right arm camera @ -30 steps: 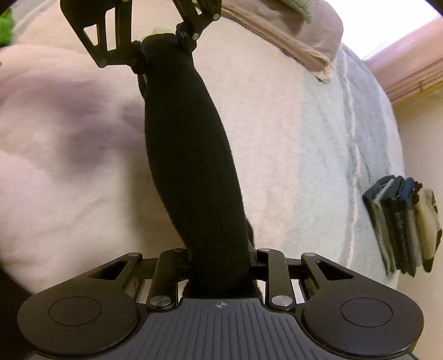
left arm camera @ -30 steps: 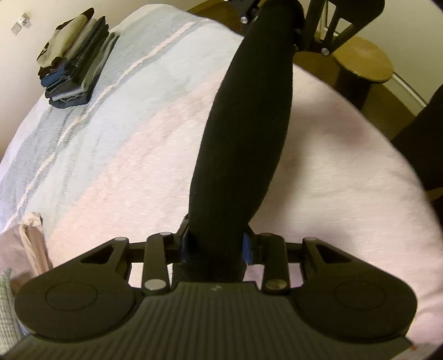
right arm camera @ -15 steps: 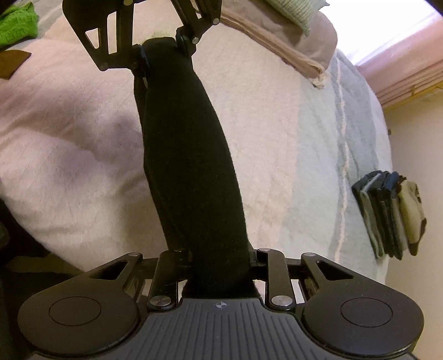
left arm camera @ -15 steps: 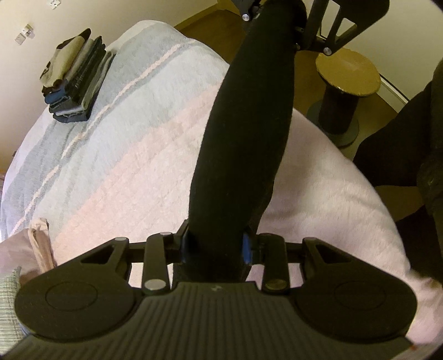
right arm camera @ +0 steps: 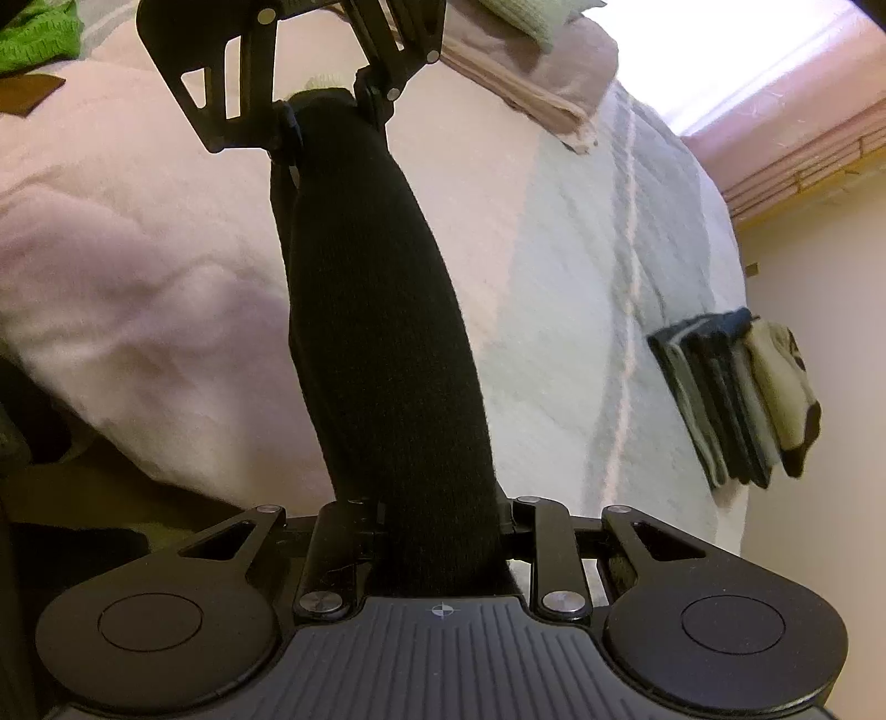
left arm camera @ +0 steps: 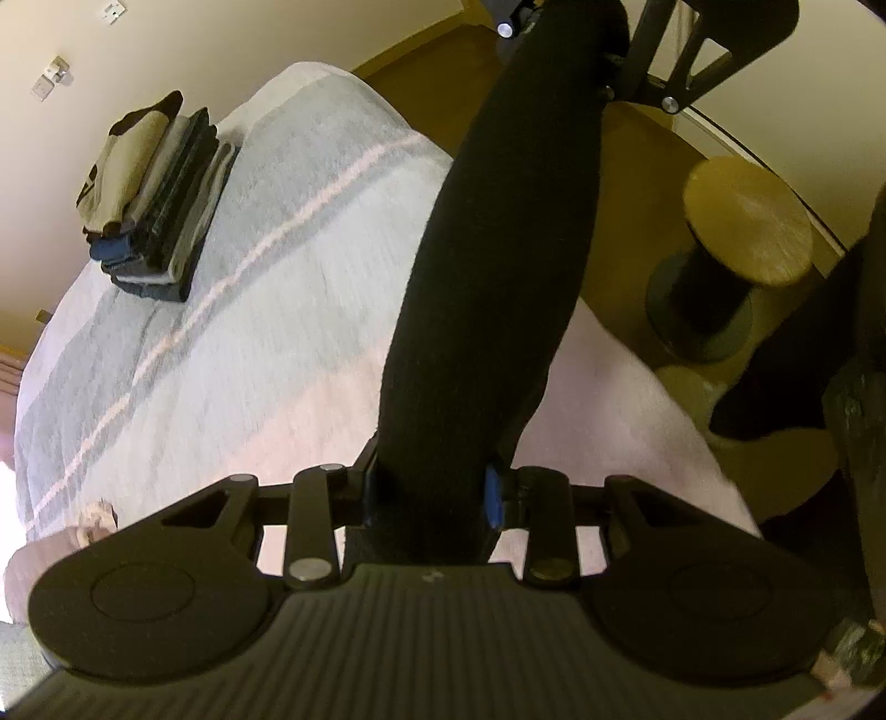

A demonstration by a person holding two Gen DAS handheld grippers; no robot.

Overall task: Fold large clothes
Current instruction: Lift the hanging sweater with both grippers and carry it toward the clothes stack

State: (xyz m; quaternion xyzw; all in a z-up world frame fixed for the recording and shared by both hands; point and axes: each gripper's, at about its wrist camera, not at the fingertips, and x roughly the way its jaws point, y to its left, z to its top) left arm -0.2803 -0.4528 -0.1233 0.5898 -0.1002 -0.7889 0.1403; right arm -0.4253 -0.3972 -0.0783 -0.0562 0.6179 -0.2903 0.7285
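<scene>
A black garment (left arm camera: 498, 277) is bunched into a thick band and stretched taut in the air between my two grippers, above the bed. In the left wrist view my left gripper (left arm camera: 432, 493) is shut on one end of it, and my right gripper (left arm camera: 609, 55) grips the far end at the top. The right wrist view shows the same garment (right arm camera: 382, 332) running from my right gripper (right arm camera: 437, 531), shut on it, up to my left gripper (right arm camera: 326, 111). The fabric hides the fingertips of both.
Below lies a bed with a pink blanket (left arm camera: 609, 399) and a grey striped cover (left arm camera: 249, 310). A stack of folded clothes (left arm camera: 155, 205) (right arm camera: 736, 399) sits near its far edge. Beside the bed stands a round wooden stool (left arm camera: 742, 221). Pillows (right arm camera: 526, 72) and a green cloth (right arm camera: 33, 33) are at the head.
Both grippers have lifted and drawn back from the bed with the black garment still held taut. More floor and the bed's edge now show.
</scene>
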